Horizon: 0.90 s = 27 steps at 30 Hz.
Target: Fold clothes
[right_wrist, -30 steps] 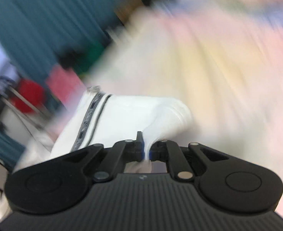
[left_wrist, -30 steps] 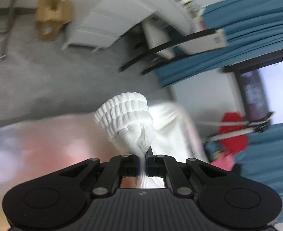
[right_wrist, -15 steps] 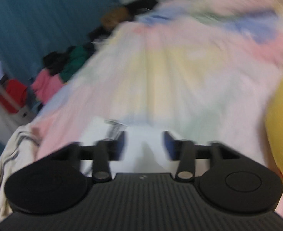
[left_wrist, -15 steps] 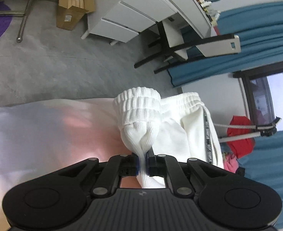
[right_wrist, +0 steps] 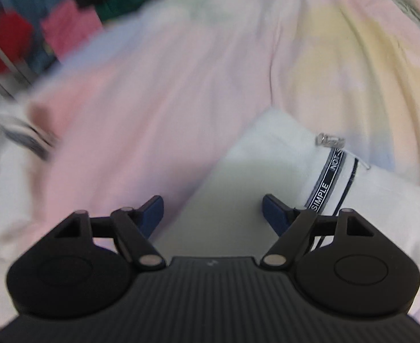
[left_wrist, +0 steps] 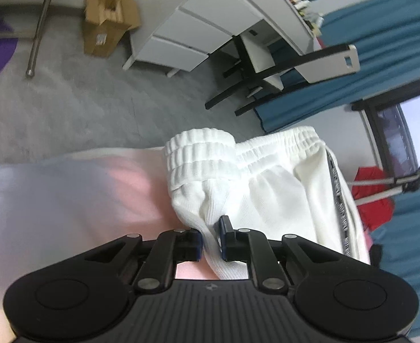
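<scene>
White knit shorts with a ribbed elastic waistband and a black-and-white side stripe lie on a pastel bed sheet. My left gripper is shut on a fold of the shorts next to the waistband. In the right wrist view the shorts lie flat on the sheet, with the printed stripe at the right. My right gripper is wide open and empty just above the cloth.
Past the bed edge there is grey floor with a cardboard box, white drawers and a chair. Teal curtains hang behind. A striped garment and piled clothes are at the left.
My right gripper let go of the shorts and opened wide. The shorts have settled onto the sheet. My left gripper has stayed shut on the waistband fold and lowered it.
</scene>
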Available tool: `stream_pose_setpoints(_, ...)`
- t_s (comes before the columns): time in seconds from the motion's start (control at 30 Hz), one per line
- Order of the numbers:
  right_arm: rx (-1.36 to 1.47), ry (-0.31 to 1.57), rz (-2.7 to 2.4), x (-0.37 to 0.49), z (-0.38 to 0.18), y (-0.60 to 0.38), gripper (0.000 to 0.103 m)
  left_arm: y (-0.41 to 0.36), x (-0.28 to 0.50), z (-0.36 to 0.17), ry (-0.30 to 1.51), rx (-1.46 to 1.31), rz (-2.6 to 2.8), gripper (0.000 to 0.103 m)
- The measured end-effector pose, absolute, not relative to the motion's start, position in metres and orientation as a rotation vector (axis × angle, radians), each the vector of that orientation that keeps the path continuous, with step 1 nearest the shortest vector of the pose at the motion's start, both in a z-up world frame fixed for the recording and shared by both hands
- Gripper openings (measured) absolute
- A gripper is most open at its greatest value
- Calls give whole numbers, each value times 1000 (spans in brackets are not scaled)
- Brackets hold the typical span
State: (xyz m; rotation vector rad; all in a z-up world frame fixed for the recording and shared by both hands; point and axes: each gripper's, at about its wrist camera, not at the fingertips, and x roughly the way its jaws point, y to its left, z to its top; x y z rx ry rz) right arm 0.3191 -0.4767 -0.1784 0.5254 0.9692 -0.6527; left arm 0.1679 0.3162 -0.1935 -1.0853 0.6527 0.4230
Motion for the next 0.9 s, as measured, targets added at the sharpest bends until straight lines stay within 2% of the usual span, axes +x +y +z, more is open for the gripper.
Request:
stream_pose_setpoints(0.07, 464, 991, -653, 323, -187, -471, 70, 313, 173, -193, 639, -1049, 425, 11)
stream_pose_setpoints(0.1, 469, 984, -652, 322, -186, -470, 53, 312, 176, -191, 634, -1036, 422, 9)
stream_pose_setpoints(0.13, 474, 977, -651, 321, -184, -470, 29, 313, 179, -187, 625, -1033, 417, 8)
stream_pose_setpoints(0.2, 503, 936, -657, 319, -169, -471, 9, 318, 181, -178, 600, -1041, 408, 6)
stream_pose_setpoints(0.43, 591, 642, -531, 306, -57, -492, 7, 344, 197, -116, 528, -1164, 295, 5)
stream_pose_setpoints(0.6, 659, 397, -443, 237, 34, -522, 6, 344, 189, -71, 486, -1200, 229, 5)
stream_pose_setpoints(0.73, 778, 360, -432, 159, 9, -548, 6, 337, 157, -75, 497, -1204, 232, 5)
stream_pose_setpoints(0.9, 841, 517, -485, 71, -91, -569, 6, 339, 108, -126, 619, -1184, 308, 5)
